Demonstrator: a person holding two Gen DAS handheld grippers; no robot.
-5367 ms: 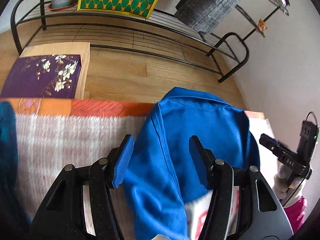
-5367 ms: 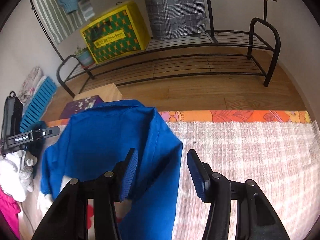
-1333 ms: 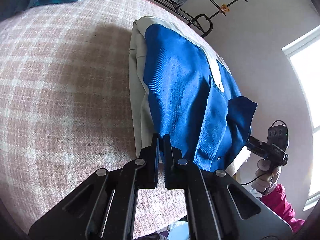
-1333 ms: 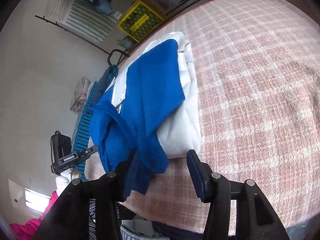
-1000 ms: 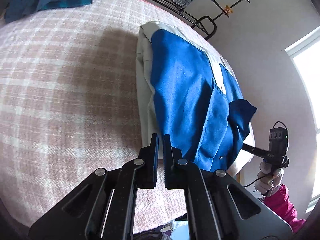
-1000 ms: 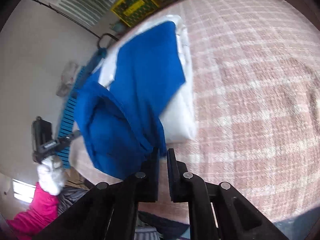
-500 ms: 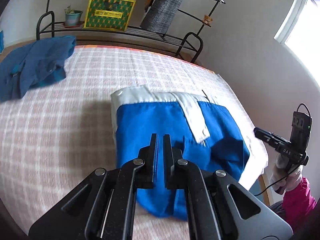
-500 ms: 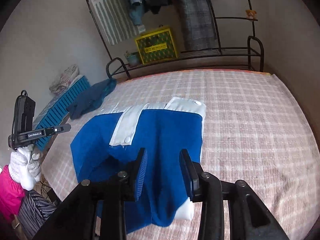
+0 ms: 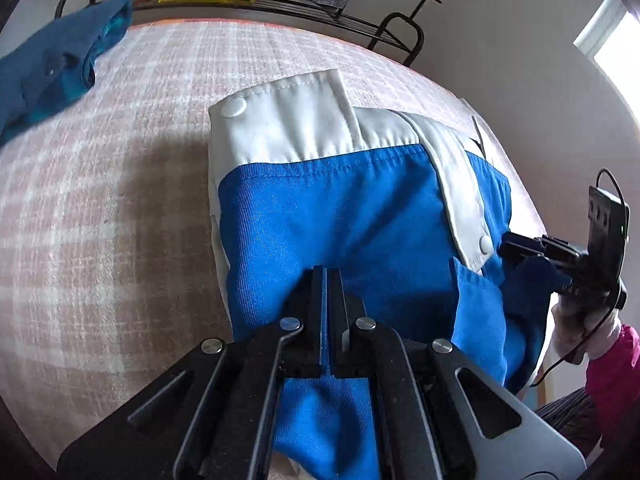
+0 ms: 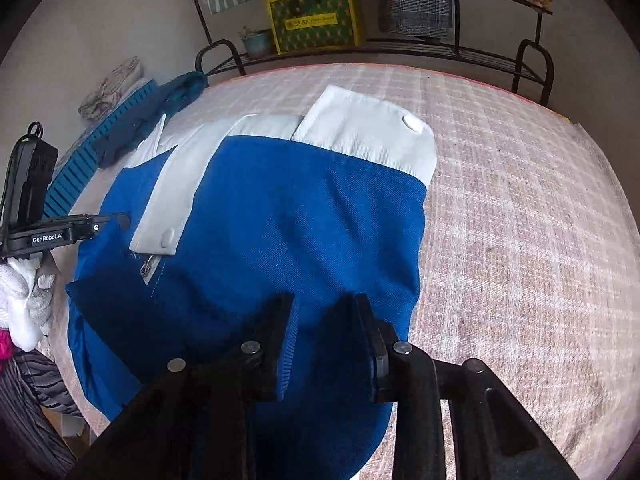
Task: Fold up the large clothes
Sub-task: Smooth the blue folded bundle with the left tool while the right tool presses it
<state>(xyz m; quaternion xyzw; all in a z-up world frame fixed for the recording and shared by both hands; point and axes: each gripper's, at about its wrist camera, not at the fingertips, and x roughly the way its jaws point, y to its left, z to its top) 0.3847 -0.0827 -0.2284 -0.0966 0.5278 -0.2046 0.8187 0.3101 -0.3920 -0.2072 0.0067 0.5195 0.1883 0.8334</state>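
Observation:
A blue jacket (image 9: 344, 216) with white collar and snap bands lies folded on a pink plaid blanket (image 9: 100, 200). My left gripper (image 9: 327, 276) hovers over its blue front with both jaws pressed together, and I see no cloth pinched between the pads. My right gripper (image 10: 325, 304) hangs above the same blue panel (image 10: 288, 216); its jaws stand partly apart and are closing, with fabric below them but no pad pressing on it. Each view shows the other gripper at the jacket's side, held by a white-gloved hand (image 10: 24, 304).
A crumpled dark teal garment (image 9: 52, 64) lies at the blanket's far left. Behind the blanket stands a black metal rack (image 10: 532, 60) with a yellow-green box (image 10: 316, 20), a potted plant and a hanging grey checked cloth. A blue slatted item (image 10: 76, 176) lies beside the blanket.
Both grippers swung from the jacket's near edge to above its folded front. The right gripper let go of the blue flap and opened. The left stayed shut.

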